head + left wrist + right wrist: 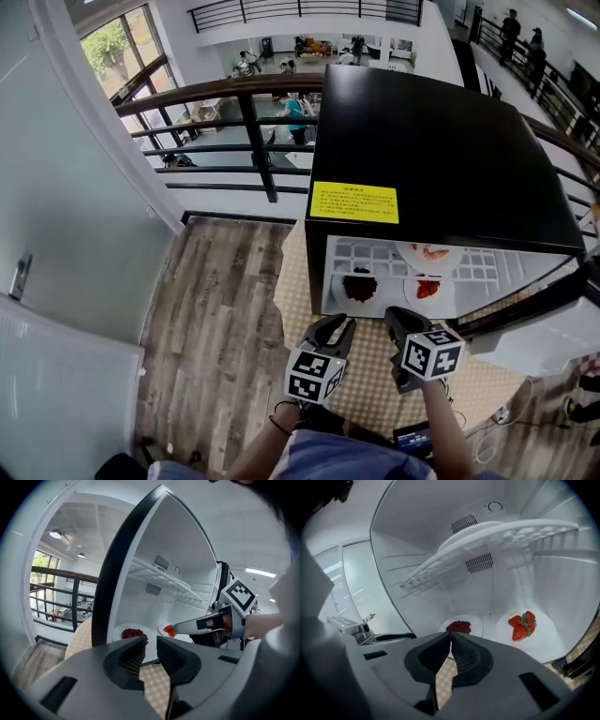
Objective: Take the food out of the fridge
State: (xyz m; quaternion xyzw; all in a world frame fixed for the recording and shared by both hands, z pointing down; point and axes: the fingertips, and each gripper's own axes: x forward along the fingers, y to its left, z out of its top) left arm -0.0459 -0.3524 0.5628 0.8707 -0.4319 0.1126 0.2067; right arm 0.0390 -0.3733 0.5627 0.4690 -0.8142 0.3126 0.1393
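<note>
Hovering empty at the mouth of the open fridge (441, 141), the left gripper (150, 645) has its jaws a narrow slit apart with nothing between them. Just beside it, the right gripper (451, 641) has its jaws pressed together, also holding nothing. Both aim slightly downward at the fridge floor, where two white plates sit side by side — a berry plate (477, 627) on the left with a dark red heap, and a strawberry plate (543, 632) on the right. A wire shelf (501, 536) above them carries a third plate (450, 261) with more red food. None of the food is out yet.

Likely risks: neither gripper is spread wide enough to take a plate rim, so pushing in as they stand would shove a plate toward the back wall. A pinch on one edge could let the plate tip and the loose fruit roll off. Lifting too high would knock the shelf — and the two grippers, this close together, could bump each other.
</note>
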